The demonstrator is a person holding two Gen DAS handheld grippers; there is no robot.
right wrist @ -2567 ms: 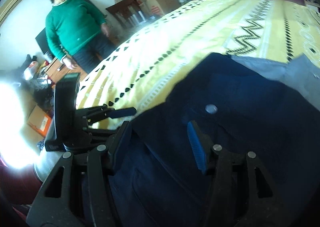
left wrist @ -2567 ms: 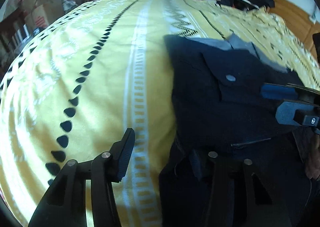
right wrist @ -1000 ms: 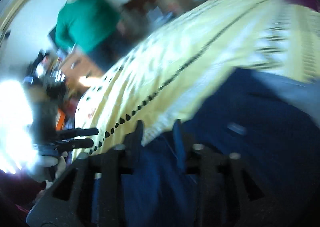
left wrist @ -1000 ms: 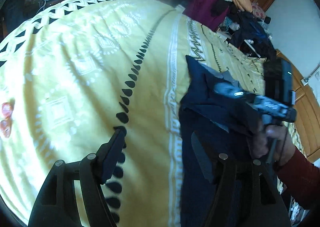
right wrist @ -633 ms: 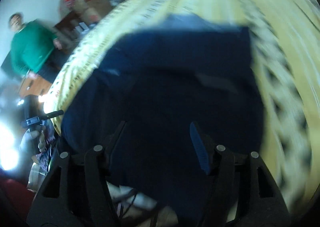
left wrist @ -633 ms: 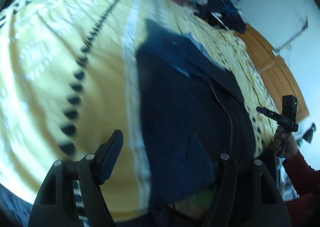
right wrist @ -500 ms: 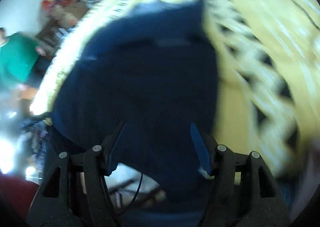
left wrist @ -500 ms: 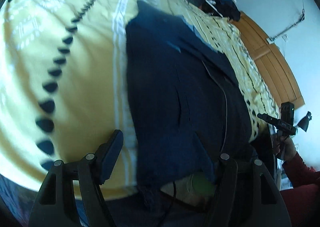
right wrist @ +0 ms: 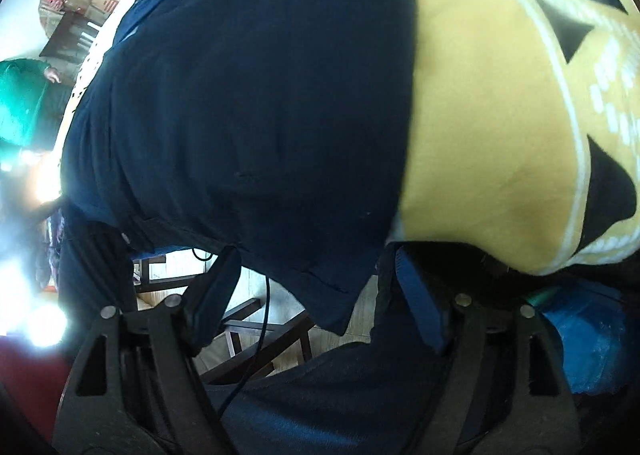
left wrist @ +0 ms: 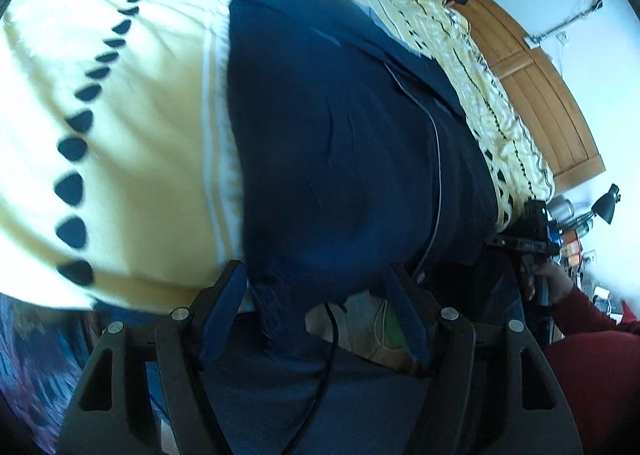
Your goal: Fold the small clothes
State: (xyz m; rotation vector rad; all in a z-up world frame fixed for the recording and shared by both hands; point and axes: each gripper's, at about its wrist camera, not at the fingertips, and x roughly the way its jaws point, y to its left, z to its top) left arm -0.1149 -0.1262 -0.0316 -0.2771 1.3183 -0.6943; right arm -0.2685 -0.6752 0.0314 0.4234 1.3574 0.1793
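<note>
On the bed, left wrist view: dark blue garment [left wrist: 340,127] spread on the yellow bedspread [left wrist: 132,87], its long axis running away from the camera, its near hem hanging over the bed edge [left wrist: 120,295]. The left hand-held gripper [left wrist: 316,313] stands with jaws apart, just below that hem and holding nothing; the left corner of the hem [left wrist: 268,311] dangles between the jaws. Open bedspread lies to the left of the garment; a wooden headboard [left wrist: 540,87] bounds the far right. The right hand-held gripper [left wrist: 528,239] shows at the right edge, gripped by a hand [left wrist: 554,281].

Right wrist view: the garment [right wrist: 248,103] fills the frame, its right corner [right wrist: 336,307] hanging off the bed between the parted jaws of the right hand-held gripper [right wrist: 320,303], empty. Bare bedspread [right wrist: 492,135] lies to the right. Judgement: each gripper is nearest its own hem corner; the fold would go forward along the long axis.
</note>
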